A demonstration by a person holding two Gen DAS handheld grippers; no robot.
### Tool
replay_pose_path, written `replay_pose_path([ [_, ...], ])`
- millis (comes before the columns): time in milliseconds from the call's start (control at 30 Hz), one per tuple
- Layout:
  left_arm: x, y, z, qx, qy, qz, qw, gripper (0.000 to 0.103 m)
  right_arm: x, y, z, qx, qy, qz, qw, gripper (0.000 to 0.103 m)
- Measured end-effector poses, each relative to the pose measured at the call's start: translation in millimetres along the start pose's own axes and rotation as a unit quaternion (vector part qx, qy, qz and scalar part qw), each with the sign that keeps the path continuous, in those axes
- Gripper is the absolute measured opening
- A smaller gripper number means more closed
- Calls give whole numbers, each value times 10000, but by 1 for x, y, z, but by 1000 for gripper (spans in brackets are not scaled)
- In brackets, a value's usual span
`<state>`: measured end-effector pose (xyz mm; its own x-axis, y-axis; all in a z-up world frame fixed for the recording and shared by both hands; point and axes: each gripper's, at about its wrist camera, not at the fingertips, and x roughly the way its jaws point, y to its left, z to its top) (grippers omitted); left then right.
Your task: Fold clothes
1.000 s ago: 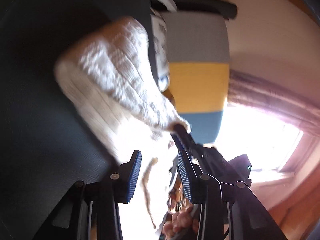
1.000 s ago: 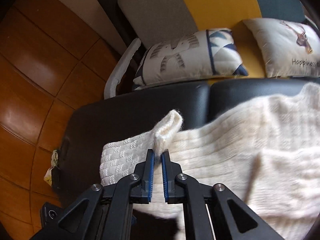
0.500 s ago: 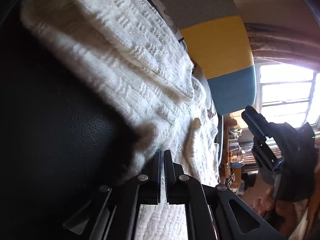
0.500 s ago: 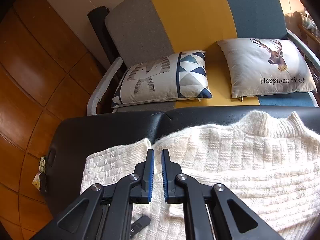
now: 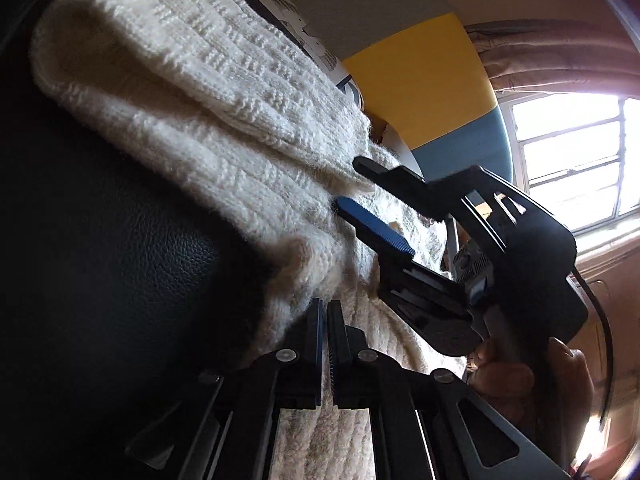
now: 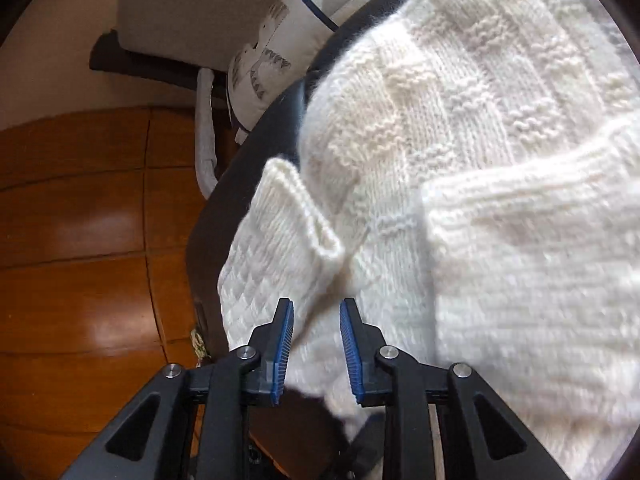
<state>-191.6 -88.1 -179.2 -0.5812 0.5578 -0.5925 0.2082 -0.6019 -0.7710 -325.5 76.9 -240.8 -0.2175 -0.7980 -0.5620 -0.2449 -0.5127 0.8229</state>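
Left wrist view first: the left claw (image 5: 324,332) is sitting pinched nearly closed right at the edge of the sweater (image 5: 208,92), and it's looking like it's gripping a bit of the knit there, though the fabric between the pads is hard to make out. The sweater is lying on the black padded counter (image 5: 100,260), with one part already doubled over on itself up top. The right claw (image 5: 362,200) is hovering over the middle of the knit, spread open.

Right wrist view: the right claw (image 6: 316,344) is standing open with nothing in it, pads either side of a cuff (image 6: 300,216) that's resting on the sweater (image 6: 480,160). The sleeve is looking folded in onto the body.

So I'm guessing we're partway: a sleeve in, but the body is still needing its main folds and a tidy-up.
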Motion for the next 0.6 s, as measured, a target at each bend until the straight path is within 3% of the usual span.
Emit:
replay_pose_path([
  [67,2,-1,1,41,5,1,10000,4,2,4,4,-118,-213,43,9997,25],
  [133,4,-1,2,76,14,-21,10000,4,9,15,6,-524,-291,-281,9978,21],
  [167,4,-2,2,89,23,-23,10000,4,12,20,7,-727,-329,-443,9958,11],
  [267,6,0,5,7,63,-81,9999,4,19,44,6,-1440,-479,-1003,9833,7],
  [333,6,2,8,-114,95,-146,9998,4,15,81,-7,-2430,-646,-1742,9521,7],
  [400,7,3,10,-162,113,-166,9997,4,9,119,-24,-3365,-797,-2382,9076,7],
  [533,5,1,14,-328,106,-229,9991,3,-17,159,-37,-4079,-1046,-2822,8620,7],
  [600,2,0,17,-363,80,-284,9989,5,-33,169,-43,-4197,-1122,-2936,8515,7],
])
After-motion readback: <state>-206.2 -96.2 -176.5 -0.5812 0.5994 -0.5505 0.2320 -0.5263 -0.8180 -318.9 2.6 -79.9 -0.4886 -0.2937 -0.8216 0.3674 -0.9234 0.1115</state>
